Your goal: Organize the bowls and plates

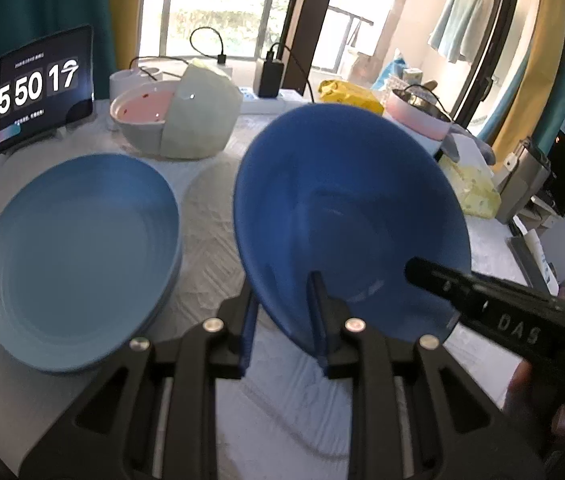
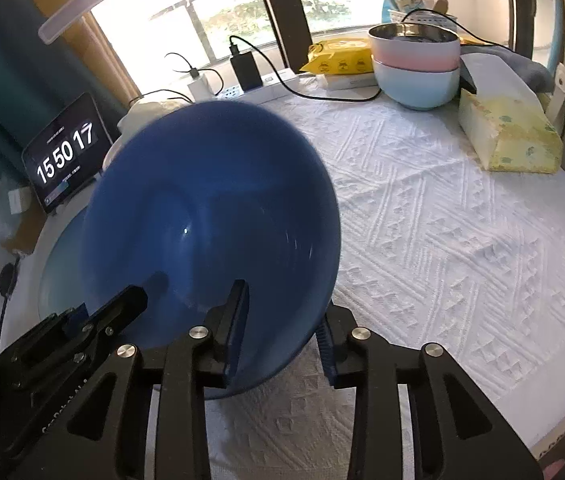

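The left hand-held gripper [image 1: 284,312] is clamped on the near rim of the dark blue glossy plastic plate [image 1: 346,208], one finger behind the rim and one inside. The plate is held tilted steeply on edge above the white textured tabletop [image 2: 442,220]. The right hand-held gripper [image 2: 282,320] straddles the same rim further round; its jaws stand apart, with the far pad clear of the plate wall, so it appears the left hand-held gripper alone carries the load.

Procedure for the step in hand, judged as a transfer to the stack:
- Keep the left clamp firm; the smooth rim is likely to slip if the plate swings
- Draw the right hand-held gripper clear before moving
- Level the plate over the light blue ribbed round plate [image 1: 78,256], which lies flat on the tabletop just beside it, then lower it concentrically

Containers:
- White ceramic bowl with pink speckled interior [image 1: 142,114]: a pale green bowl [image 1: 202,116] leans on edge in it
- Pink bowl with a steel liner [image 2: 414,46], nested in a pale blue bowl [image 2: 416,84]; contents not visible
- Yellow patterned tissue box [image 2: 510,140]: one tissue protrudes
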Motion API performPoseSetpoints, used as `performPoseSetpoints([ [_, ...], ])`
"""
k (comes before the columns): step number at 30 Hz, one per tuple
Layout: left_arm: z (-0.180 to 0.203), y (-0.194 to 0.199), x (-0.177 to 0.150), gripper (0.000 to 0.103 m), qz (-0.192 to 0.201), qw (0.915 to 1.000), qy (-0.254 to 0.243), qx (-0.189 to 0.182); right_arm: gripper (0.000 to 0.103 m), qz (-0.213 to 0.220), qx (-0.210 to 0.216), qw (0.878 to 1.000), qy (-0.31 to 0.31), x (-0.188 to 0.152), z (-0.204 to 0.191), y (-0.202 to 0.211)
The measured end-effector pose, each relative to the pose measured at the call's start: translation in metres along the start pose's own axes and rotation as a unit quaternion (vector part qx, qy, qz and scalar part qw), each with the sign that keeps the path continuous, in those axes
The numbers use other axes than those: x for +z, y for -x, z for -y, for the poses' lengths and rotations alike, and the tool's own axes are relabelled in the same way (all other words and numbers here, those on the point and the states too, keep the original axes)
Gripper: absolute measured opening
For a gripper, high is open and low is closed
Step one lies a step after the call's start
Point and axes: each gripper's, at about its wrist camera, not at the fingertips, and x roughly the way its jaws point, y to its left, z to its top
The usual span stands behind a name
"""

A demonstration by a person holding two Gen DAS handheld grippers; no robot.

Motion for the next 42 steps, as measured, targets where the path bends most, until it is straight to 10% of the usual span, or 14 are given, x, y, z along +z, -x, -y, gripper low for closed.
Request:
performPoseSetpoints([
  [42,-0.031,0.078,0.068,0.045,0.094,0.9940,0.055,0.010,0.034,0.095,0.001,0.993,0.063,0.063,-0.038,0.071],
])
